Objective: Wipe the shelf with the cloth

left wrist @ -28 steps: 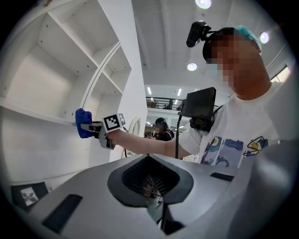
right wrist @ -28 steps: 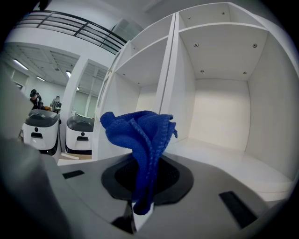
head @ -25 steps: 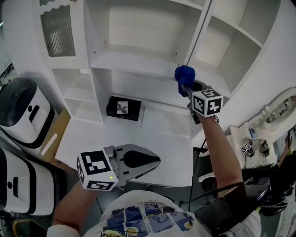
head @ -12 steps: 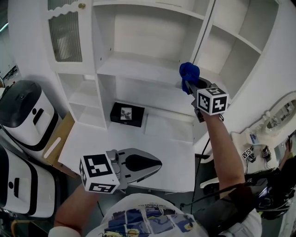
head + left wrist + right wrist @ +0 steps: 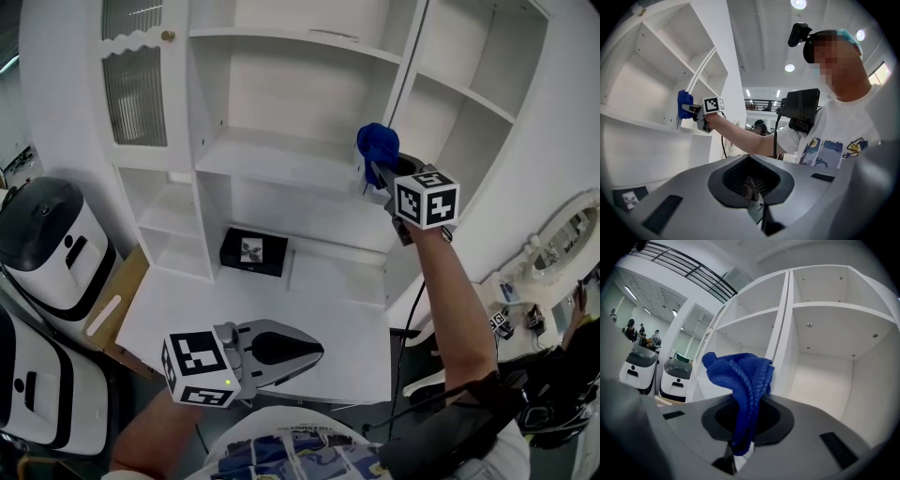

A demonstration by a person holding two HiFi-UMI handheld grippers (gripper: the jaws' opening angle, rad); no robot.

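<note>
Right gripper (image 5: 740, 448) was clamped shut on the cloth (image 5: 740, 376), with a blue wad sticking out past the tips. In the head view it was raised at about 1 o'clock. The cloth was at the front edge of the shelf (image 5: 272, 150), just beside the upright (image 5: 401, 80). Couldn't tell if it touched the board. The shelf ran off toward 9 o'clock from there, bare.

Left gripper (image 5: 317, 348) was closed on nothing, low at 7 o'clock over the desk (image 5: 319, 300), well apart from the shelf. A black box (image 5: 253, 251) sat on the desk below.

My read: wipe not properly begun. To do it well:
- Tip the jaws down so the wad lands on the board, not the metal.
- Use light pressure.
- Make overlapping passes toward 9 o'clock, front edge to back wall.
- Grip hard, since the cloth was only pinched by a fold and drag could pull it free.
</note>
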